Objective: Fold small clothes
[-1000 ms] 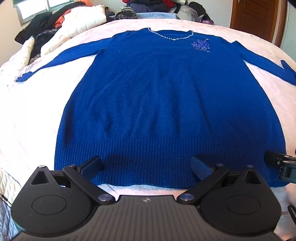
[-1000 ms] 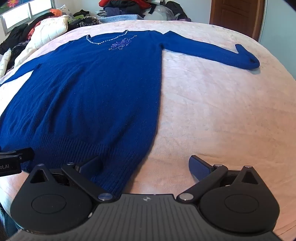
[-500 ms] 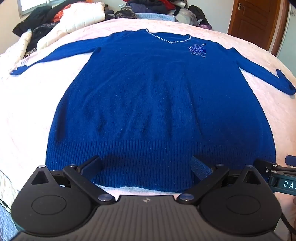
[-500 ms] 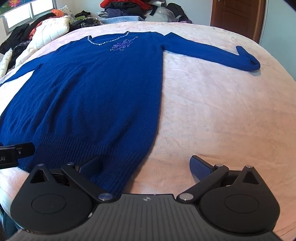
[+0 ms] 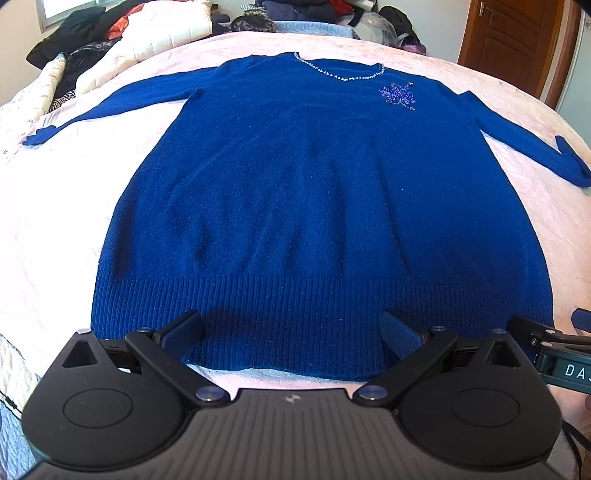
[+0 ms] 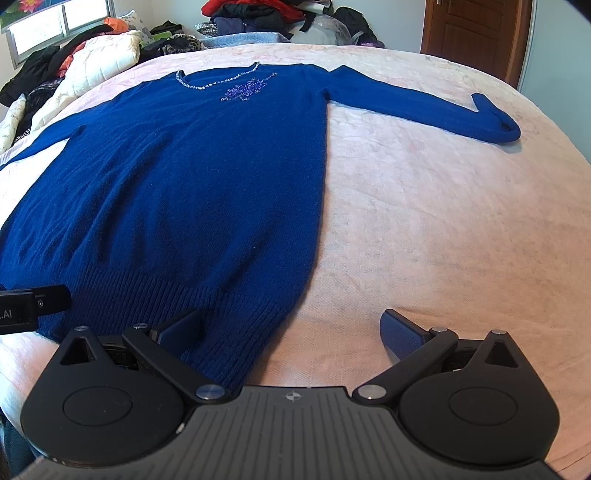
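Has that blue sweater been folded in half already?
No, the blue sweater lies spread flat on the bed, both sleeves stretched out to the sides and its ribbed hem unfolded near the open left gripper.

A bed [image 5: 66, 206] covered in a pale pink quilted spread carries a blue sweater [image 5: 314, 206] laid flat, front up, sleeves spread to both sides (beaded neckline at the far end). Heaped clothes [image 6: 258, 14] and a cream padded jacket [image 5: 162, 29] crowd its far edge.

left gripper [image 5: 291, 332] | shifted rightward along sweater [image 5: 317, 206] hem | right gripper [image 6: 291, 330] barely moved
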### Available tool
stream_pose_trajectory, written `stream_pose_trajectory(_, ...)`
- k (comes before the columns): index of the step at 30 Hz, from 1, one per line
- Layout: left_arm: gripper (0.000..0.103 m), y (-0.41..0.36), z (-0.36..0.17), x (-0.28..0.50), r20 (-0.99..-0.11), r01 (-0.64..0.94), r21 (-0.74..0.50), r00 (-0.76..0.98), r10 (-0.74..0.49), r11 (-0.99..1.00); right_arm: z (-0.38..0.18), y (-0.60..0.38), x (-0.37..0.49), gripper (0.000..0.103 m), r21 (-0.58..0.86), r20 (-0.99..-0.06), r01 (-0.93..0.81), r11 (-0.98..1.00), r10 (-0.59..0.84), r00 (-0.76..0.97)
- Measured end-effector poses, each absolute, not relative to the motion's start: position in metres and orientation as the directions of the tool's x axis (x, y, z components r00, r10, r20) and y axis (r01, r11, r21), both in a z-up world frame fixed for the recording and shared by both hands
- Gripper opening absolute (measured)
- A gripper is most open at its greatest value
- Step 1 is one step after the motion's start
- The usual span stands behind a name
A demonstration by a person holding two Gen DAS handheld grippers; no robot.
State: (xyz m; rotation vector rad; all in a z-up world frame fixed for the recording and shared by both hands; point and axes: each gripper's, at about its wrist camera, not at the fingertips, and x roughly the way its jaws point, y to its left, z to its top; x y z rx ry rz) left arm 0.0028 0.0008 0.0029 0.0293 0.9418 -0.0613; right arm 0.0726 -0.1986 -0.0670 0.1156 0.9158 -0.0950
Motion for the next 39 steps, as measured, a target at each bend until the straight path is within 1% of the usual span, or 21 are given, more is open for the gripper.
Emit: stream_pose_trajectory(39,0.103,0.0046,0.0052,0.0029,-0.810,0.046,-0.012,0.585,-0.037,0.999,-0.0684,-0.1979,0.0698,0.103,0.056,-0.788,0.125,0.991,-0.033,0.614)
